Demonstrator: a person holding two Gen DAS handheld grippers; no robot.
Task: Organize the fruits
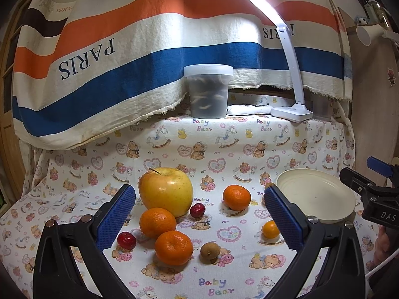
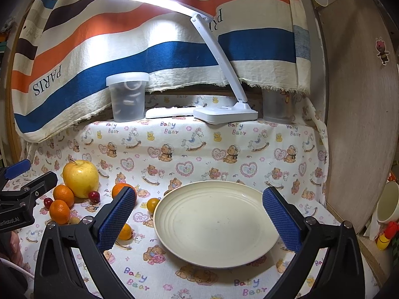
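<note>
A yellow apple point(image 1: 165, 191), three mandarins point(image 1: 157, 222) point(image 1: 174, 247) point(image 1: 236, 197), two red cherries point(image 1: 197, 210) point(image 1: 126, 239), a brown longan point(image 1: 210, 249) and a small kumquat point(image 1: 270, 229) lie on the bear-print cloth. A cream plate point(image 1: 316, 194) sits to the right, bare. My left gripper point(image 1: 199, 216) is open and empty above the fruit. In the right wrist view my right gripper point(image 2: 199, 216) is open and empty over the plate point(image 2: 214, 221); the apple point(image 2: 80, 178) and mandarins point(image 2: 59, 211) lie left, kumquats point(image 2: 152, 204) point(image 2: 125, 231) near its left finger.
A lidded plastic tub point(image 1: 209, 91), a white remote point(image 1: 248, 109) and a desk lamp base point(image 1: 291, 112) stand at the back under a striped cloth. A wooden panel point(image 2: 361, 124) bounds the right side, with a cup point(image 2: 387, 205) beyond it.
</note>
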